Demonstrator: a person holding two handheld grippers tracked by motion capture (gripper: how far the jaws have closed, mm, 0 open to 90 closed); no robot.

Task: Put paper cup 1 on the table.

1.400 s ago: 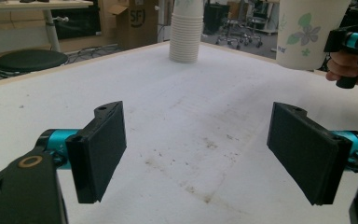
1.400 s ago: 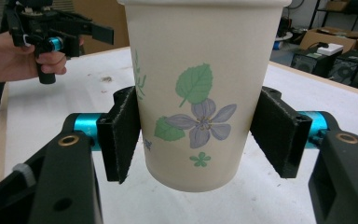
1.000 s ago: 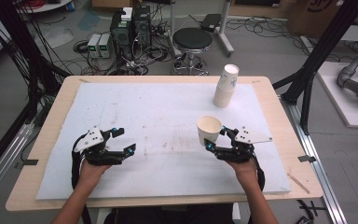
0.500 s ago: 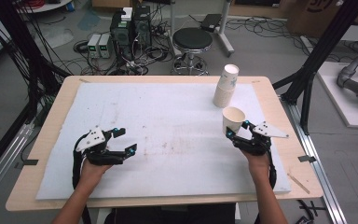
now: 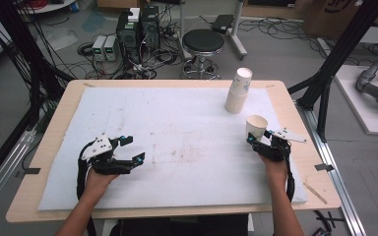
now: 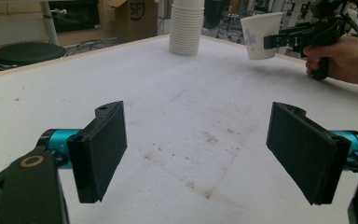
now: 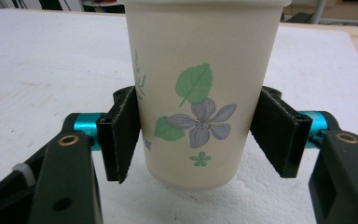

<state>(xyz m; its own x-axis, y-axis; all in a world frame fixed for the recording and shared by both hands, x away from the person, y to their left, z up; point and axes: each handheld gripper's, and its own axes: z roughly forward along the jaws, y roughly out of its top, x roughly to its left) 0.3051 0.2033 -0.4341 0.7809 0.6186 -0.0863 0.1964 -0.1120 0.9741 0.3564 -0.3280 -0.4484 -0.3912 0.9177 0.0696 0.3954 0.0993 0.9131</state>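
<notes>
Right gripper view: the right gripper (image 7: 200,140) has its fingers (image 7: 121,135) pinching a flowered paper cup (image 7: 200,88) on both sides, upright, its bottom just above the white mat (image 7: 37,70). High view: the left gripper (image 5: 128,150) rests low over the mat with fingers spread on nothing, and a stack of cups (image 5: 239,91) stands beyond the right fingers.

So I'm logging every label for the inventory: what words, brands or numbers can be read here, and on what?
"SF": cardboard box behind the table, in the left gripper view.
Small blue print on the paper cup, beside the left pad: too small to read.
Nothing else is legible.
</notes>
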